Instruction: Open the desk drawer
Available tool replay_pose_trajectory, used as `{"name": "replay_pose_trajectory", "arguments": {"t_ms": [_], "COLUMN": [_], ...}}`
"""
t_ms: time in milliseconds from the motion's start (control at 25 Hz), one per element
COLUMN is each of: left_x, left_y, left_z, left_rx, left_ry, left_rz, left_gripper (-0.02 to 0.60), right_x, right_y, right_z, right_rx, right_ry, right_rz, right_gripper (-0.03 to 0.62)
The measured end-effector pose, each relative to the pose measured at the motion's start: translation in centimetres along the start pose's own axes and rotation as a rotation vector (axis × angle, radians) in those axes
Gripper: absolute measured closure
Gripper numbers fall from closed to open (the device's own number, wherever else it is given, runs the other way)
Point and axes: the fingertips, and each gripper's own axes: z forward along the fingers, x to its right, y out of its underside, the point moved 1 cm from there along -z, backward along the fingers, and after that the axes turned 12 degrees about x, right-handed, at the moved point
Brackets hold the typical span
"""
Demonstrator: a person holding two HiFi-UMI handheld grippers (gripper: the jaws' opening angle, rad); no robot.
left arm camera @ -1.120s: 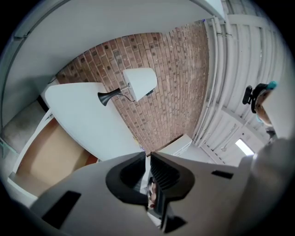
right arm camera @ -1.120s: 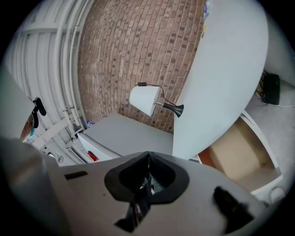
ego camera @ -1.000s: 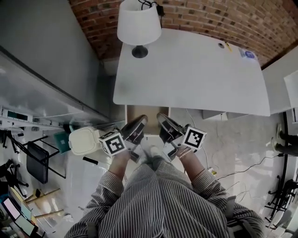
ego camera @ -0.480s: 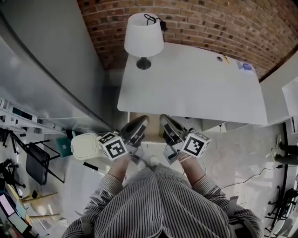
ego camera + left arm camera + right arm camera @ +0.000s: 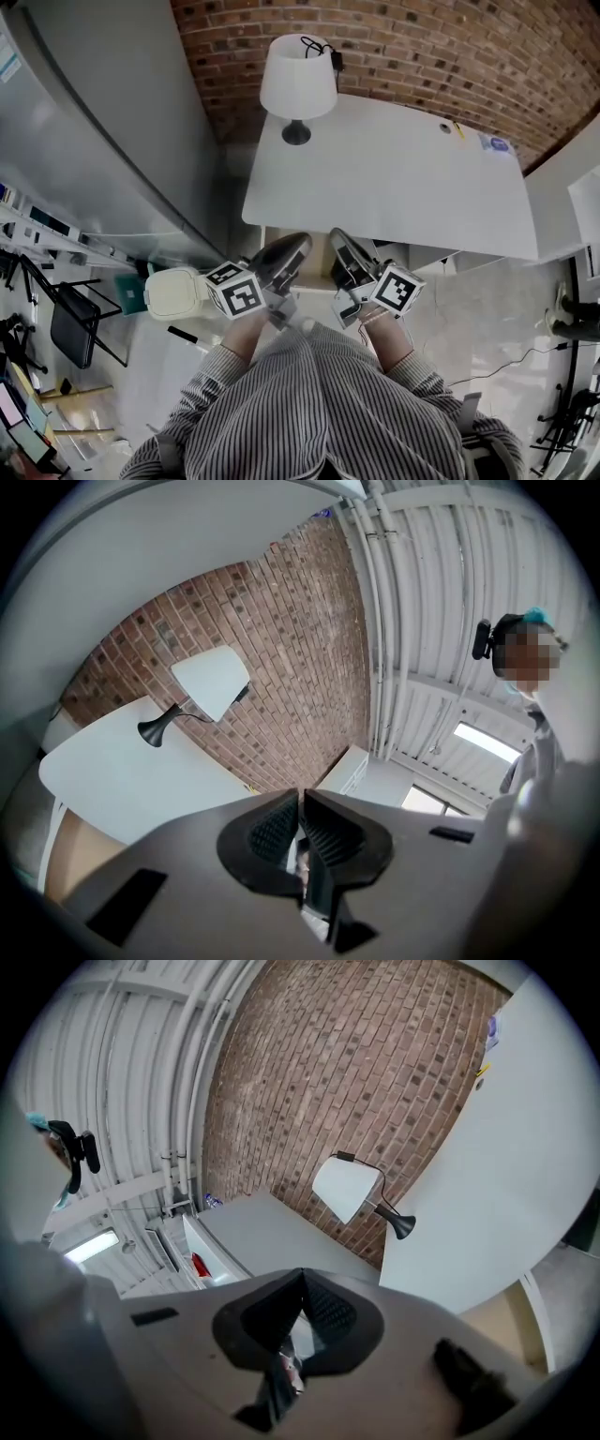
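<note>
A white desk (image 5: 394, 178) stands against the brick wall, with a white lamp (image 5: 298, 80) on its far left corner. Under its near edge shows a tan drawer front (image 5: 317, 255). My left gripper (image 5: 300, 244) and right gripper (image 5: 336, 236) hover side by side just in front of that edge, touching nothing. In the left gripper view the left gripper (image 5: 300, 797) has its ribbed pads almost together with nothing between them, and the desk (image 5: 112, 771) lies ahead. In the right gripper view the right gripper (image 5: 302, 1277) is shut and empty, aimed over the desk (image 5: 506, 1176).
A grey cabinet face (image 5: 112, 141) runs along the left. A cream bin (image 5: 173, 292) and a black chair (image 5: 73, 328) stand on the floor at left. Cables (image 5: 506, 361) trail across the floor at right. A white unit (image 5: 572, 187) adjoins the desk's right side.
Both grippers have risen from below the desk edge to about its level and rolled slightly. The jaws kept the same setting, and nothing was taken hold of.
</note>
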Motion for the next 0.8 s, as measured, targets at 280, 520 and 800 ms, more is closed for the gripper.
{"name": "replay_pose_trajectory", "arguments": {"t_ms": [280,520,800], "left_x": [-0.3,-0.4,-0.8], "left_y": [0.0,0.0,0.5], "left_z": [-0.1,0.0,-0.3], "left_rx": [-0.021,-0.025,-0.038], "left_ry": [-0.022,-0.024,-0.063], "left_rz": [0.023,0.023,0.018], "left_gripper": [0.555,0.558,0.565], "right_x": [-0.3,-0.7,-0.4], "right_y": [0.0,0.1,1.2], "right_z": [0.1,0.3,-0.2], "right_rx": [0.002,-0.007,-0.04], "right_ry": [-0.011,-0.03,-0.006], "right_rz": [0.009,-0.014,-0.021], "right_gripper": [0.577,0.577,0.577]}}
